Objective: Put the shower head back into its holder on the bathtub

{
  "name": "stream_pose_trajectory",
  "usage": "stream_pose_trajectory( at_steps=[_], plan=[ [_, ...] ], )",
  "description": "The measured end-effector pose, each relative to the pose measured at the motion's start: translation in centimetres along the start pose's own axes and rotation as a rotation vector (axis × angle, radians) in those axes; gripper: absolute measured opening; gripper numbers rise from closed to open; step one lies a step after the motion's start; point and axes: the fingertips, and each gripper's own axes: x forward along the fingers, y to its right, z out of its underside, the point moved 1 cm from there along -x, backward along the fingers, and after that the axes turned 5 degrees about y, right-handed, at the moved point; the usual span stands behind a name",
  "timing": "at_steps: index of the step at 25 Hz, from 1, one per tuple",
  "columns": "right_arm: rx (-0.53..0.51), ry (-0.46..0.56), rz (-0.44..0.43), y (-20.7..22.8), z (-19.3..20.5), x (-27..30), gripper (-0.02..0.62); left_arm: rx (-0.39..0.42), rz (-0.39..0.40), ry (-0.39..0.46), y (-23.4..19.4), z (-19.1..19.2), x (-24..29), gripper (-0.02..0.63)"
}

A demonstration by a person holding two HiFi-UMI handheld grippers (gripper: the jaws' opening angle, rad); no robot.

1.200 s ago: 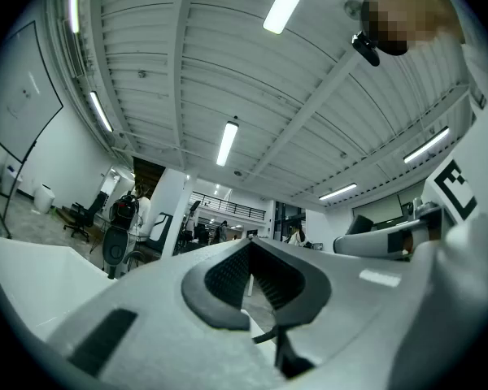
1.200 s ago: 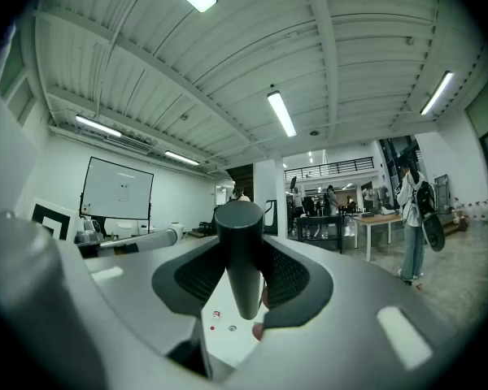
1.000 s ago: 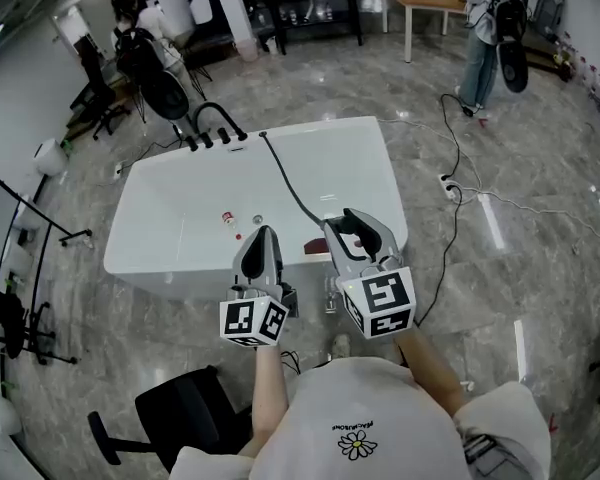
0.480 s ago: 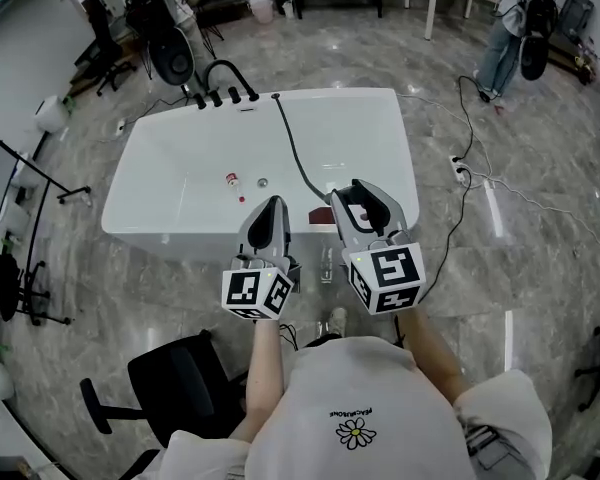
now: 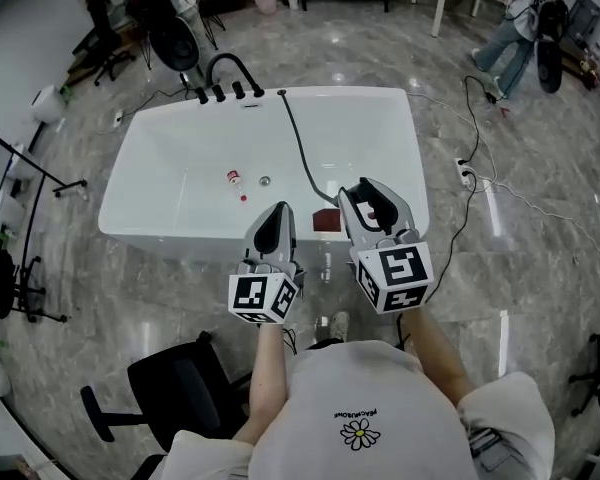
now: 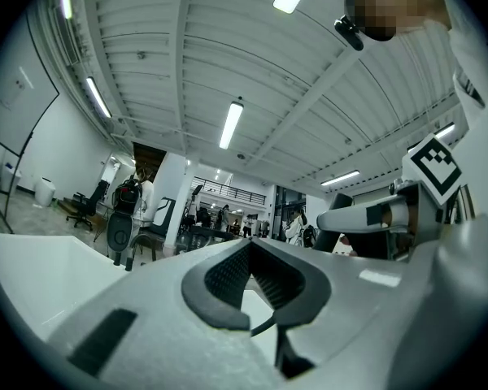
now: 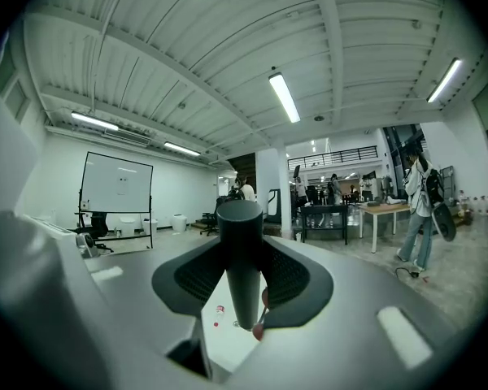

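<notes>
White enamel fills the middle of the room: the bathtub [image 5: 160, 203] stands on a grey marble floor [image 5: 500, 298], straight ahead at twelve o'clock of the person working over its near rim. The right gripper [image 5: 366, 196] is pinching the black shower head [image 7: 241, 246], whose round handle stands upright between the ribbed pads and is clamped from both sides. From it a black hose [image 5: 298, 153] curves across the basin toward twelve o'clock, ending at the far rim beside the arched black tap [image 5: 225, 70] and its row of knobs, at about eleven o'clock of the tub; the shower head is thus well apart from those fittings, over the tub's near end at roughly five o'clock. The left gripper [image 5: 272, 224] hovers just beside the right one, at its nine o'clock, with its tongs pressed together and nothing between them. Inside the basin a small red and white object [image 5: 233, 177] lies near the drain [image 5: 265, 181]. A black office chair [image 5: 170, 398] stands at the person's eight o'clock.
</notes>
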Motion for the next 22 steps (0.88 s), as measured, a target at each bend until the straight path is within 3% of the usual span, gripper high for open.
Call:
stream_pose_trajectory(
  at_steps=[6,9,11,15,17,22],
  plan=[
    [0.015,-0.063,0.053,0.9,1.8,2.8,0.138,-0.044,-0.015,-0.031,-3.3,1.5,0.1,-0.001],
    [0.030,-0.081,0.058,1.2,2.4,4.0,0.138,-0.093,0.013,0.002,-4.1,1.5,0.5,0.001],
    [0.033,-0.082,0.054,1.7,2.4,5.0,0.138,-0.118,0.042,0.028,-4.1,1.5,1.1,0.044],
    [0.043,-0.078,0.045,3.1,2.4,7.6,0.138,-0.071,0.058,0.001,-4.3,2.9,2.8,0.070],
    [0.054,-0.075,0.036,3.5,2.3,9.3,0.138,-0.021,0.056,-0.037,-5.3,5.0,4.1,0.084],
    [0.062,-0.076,-0.039,4.6,1.7,14.8,0.138,0.034,0.059,-0.270,-9.5,15.7,10.4,0.154]
  ],
)
